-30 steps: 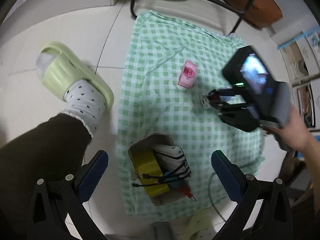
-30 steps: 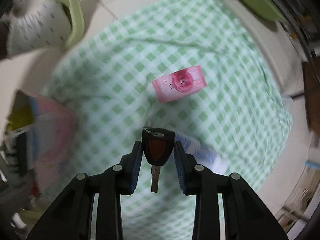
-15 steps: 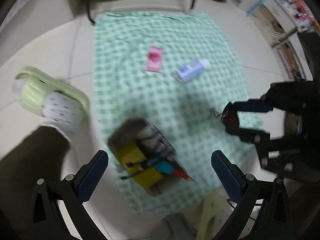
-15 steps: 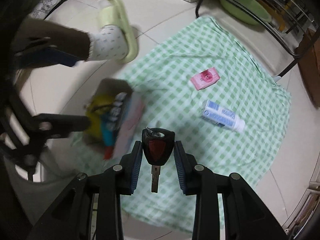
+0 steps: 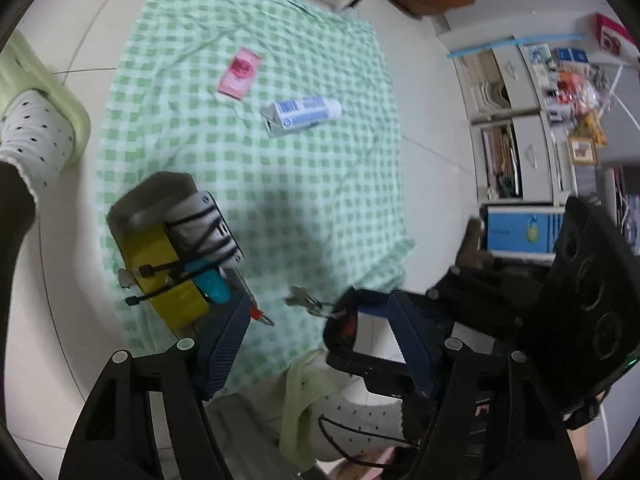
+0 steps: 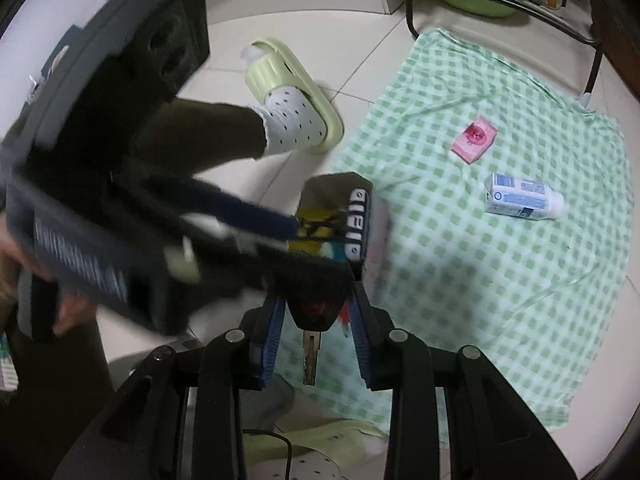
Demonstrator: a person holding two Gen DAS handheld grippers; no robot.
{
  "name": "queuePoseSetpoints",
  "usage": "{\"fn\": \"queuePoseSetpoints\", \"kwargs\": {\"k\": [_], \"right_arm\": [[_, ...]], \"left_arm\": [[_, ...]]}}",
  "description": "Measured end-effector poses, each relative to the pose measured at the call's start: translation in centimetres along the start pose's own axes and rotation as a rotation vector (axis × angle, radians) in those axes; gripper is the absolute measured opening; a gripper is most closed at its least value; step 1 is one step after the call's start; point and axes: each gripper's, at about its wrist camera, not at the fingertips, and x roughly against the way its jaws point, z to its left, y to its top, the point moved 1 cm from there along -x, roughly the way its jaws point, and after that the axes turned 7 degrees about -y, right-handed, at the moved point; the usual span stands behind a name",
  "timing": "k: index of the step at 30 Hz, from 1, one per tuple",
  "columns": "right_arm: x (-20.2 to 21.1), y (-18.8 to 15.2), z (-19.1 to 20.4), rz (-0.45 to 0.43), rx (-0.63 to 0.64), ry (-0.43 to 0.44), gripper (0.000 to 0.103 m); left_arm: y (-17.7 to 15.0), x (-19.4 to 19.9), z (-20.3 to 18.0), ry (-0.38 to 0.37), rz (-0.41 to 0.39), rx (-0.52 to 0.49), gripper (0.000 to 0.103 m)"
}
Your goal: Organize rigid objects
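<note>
Car key (image 6: 316, 312): one; black plastic head, metal blade pointing down. Judged light, rigid, slick on blade; grip by flat head faces.

Right wrist view: right gripper (image 6: 316, 322) clenched on key head, above cloth (image 6: 500, 288) near edge, beside box (image 6: 340, 216). Left on cloth: one pink packet (image 6: 475, 139), one blue-white tube (image 6: 524, 197), toward far edge.

Left wrist view: left gripper (image 5: 316, 352) released, holds nothing. One box (image 5: 168, 240), at cloth left edge, holds several items.
</note>
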Motion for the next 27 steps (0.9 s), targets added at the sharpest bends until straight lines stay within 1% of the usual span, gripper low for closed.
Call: {"fn": "queuePoseSetpoints", "kwargs": {"k": [1, 2, 3, 4, 6, 8, 11, 12, 13, 14, 15, 16, 20, 21, 22, 24, 25, 27], "right_arm": [[-0.1, 0.1, 0.0, -0.001, -0.007, -0.004, 0.033], [-0.2, 0.2, -0.1, 0.003, -0.01, -0.002, 0.031], [-0.3, 0.1, -0.1, 0.006, -0.01, 0.006, 0.031], [-0.4, 0.2, 0.1, 0.005, -0.005, 0.011, 0.031], [-0.4, 0.3, 0.6, 0.0, 0.018, 0.018, 0.03], [-0.6, 0.2, 1.1, 0.009, 0.04, 0.0, 0.031], [-1.7, -0.3, 0.7, 0.068, 0.032, -0.044, 0.034], [-2.4, -0.6, 0.2, 0.111, 0.017, -0.074, 0.035], [-3.2, -1.1, -0.6, 0.162, -0.008, -0.115, 0.04], [-3.8, -1.5, -1.5, 0.207, -0.033, -0.142, 0.053], [-4.6, -2.2, -2.7, 0.251, -0.072, -0.175, 0.06], [-5.0, -2.6, -3.5, 0.265, -0.093, -0.191, 0.067], [-8.6, -4.0, -8.5, 0.356, -0.174, -0.309, 0.067], [-9.5, -4.1, -9.2, 0.374, -0.171, -0.328, 0.068], [-11.0, -4.6, -10.2, 0.409, -0.155, -0.361, 0.07], [-13.0, -5.4, -11.3, 0.461, -0.124, -0.399, 0.071], [-14.0, -6.0, -11.8, 0.485, -0.116, -0.414, 0.071], [-15.9, -6.7, -12.6, 0.513, -0.113, -0.427, 0.071]], "left_arm": [[0.0, -0.1, 0.0, -0.006, -0.002, 0.005, 0.064], [0.0, 0.0, 0.0, -0.036, -0.005, 0.013, 0.043], [0.2, 0.0, 0.1, -0.048, -0.012, 0.025, 0.026], [0.4, 0.4, 0.5, -0.037, -0.025, 0.036, 0.0], [0.7, 0.2, 0.6, -0.004, -0.045, 0.045, 0.0], [0.5, 0.3, 0.8, 0.044, -0.051, 0.045, 0.0], [0.4, 0.2, 1.0, 0.06, -0.043, 0.047, 0.0], [0.4, 0.1, 1.0, 0.08, -0.039, 0.037, 0.0], [0.4, 0.1, 1.1, 0.101, -0.037, 0.027, 0.0], [0.2, 0.2, 0.9, 0.116, -0.037, 0.023, 0.0], [0.2, -0.2, 0.6, 0.14, -0.038, 0.022, 0.0], [0.2, -0.3, 0.6, 0.167, -0.037, 0.023, 0.0], [0.1, -0.3, 0.2, 0.257, -0.035, 0.041, 0.0], [0.1, -0.3, 0.1, 0.266, -0.033, 0.044, 0.0], [0.1, -0.4, 0.0, 0.274, -0.028, 0.045, 0.0], [0.2, -0.6, -0.3, 0.284, -0.02, 0.037, 0.0], [0.2, -0.8, -0.6, 0.287, -0.019, 0.027, 0.003], [0.2, -0.7, -0.6, 0.285, -0.018, 0.014, 0.028]]}}
